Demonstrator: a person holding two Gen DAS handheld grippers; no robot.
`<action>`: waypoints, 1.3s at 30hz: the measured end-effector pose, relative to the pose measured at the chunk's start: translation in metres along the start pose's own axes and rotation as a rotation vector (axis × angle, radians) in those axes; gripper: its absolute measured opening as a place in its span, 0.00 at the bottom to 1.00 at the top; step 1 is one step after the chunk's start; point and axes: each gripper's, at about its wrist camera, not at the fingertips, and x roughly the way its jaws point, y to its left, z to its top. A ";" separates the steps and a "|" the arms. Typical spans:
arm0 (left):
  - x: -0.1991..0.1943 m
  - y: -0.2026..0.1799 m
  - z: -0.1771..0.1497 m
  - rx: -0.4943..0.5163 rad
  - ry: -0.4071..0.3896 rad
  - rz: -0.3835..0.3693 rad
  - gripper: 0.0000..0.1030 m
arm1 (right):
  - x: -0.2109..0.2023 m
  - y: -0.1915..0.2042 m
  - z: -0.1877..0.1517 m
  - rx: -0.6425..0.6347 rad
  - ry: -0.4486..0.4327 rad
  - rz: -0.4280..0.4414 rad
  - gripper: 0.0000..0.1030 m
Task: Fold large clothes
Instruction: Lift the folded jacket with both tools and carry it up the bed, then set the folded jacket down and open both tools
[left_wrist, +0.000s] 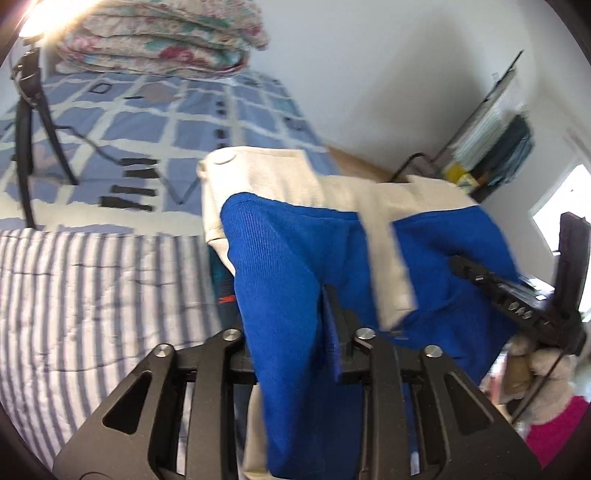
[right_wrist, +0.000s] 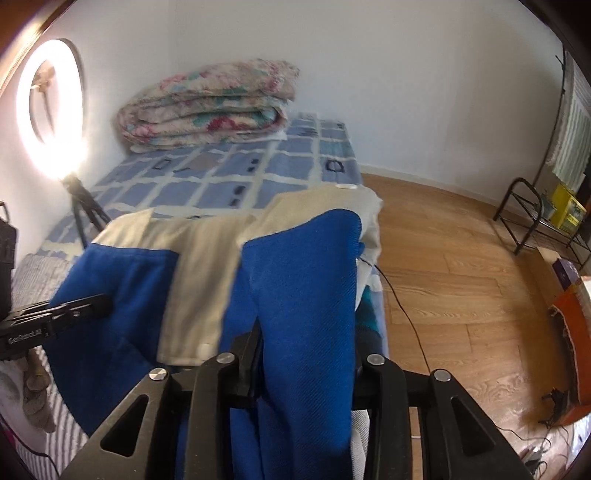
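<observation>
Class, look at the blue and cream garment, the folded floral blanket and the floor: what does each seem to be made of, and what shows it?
Blue and cream garment: probably a knitted or ribbed cloth, matte; fine diagonal ribs show on the blue panel.
Folded floral blanket: likely plush fleece; its surface looks fuzzy and thick.
Floor: wood or wood-look laminate, semi-gloss; planks with grain and soft sheen.

Folded floral blanket (right_wrist: 210, 107) (on checked bedsheet (right_wrist: 229, 173)); ring light (right_wrist: 51, 99)

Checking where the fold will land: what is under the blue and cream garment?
Under the blue and cream garment lie the checked bedsheet and striped quilt. Whatever sits directly beneath the cloth is covered.
</observation>
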 end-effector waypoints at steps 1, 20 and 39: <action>0.005 0.003 -0.001 -0.006 0.015 0.030 0.35 | 0.006 -0.005 -0.001 0.011 0.021 -0.033 0.44; -0.103 -0.020 -0.029 0.096 -0.105 0.095 0.52 | -0.066 -0.026 -0.028 0.145 -0.077 -0.155 0.55; -0.348 -0.099 -0.144 0.268 -0.296 0.059 0.52 | -0.261 0.060 -0.078 0.091 -0.293 -0.021 0.55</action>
